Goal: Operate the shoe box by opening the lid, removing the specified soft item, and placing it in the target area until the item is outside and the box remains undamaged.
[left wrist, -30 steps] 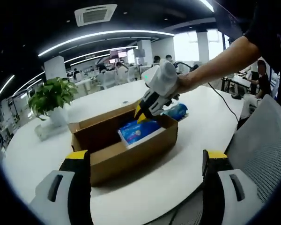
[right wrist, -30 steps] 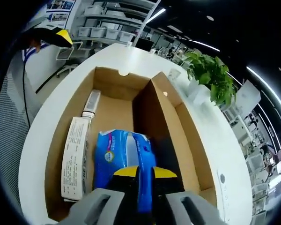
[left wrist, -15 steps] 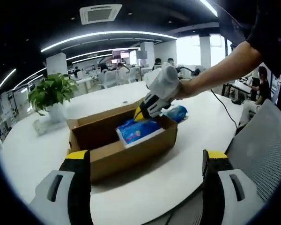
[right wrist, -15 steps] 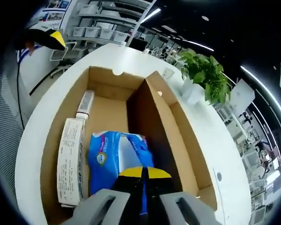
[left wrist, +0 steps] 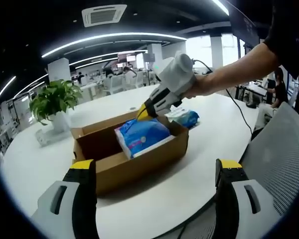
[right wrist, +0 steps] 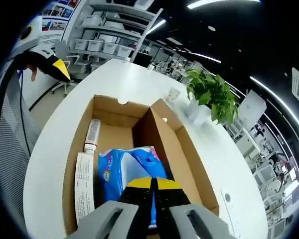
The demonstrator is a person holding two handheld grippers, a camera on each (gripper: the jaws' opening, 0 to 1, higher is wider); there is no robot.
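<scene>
Over the open shoe box (left wrist: 129, 149) on the white bench (left wrist: 199, 164), our right claw (right wrist: 150, 183) was pinched shut on the blue tissue pack (left wrist: 139, 135), raised partly above the rim to clear it; our left claw (left wrist: 152, 172) waited wide open, empty.

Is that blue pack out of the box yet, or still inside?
Partly out. The right gripper is shut on the blue pack, which rises above the box rim but sits over the box, not on the table.

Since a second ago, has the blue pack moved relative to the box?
Yes. The blue pack has risen against the cardboard box, now poking above its rim, held by the right gripper.
</scene>
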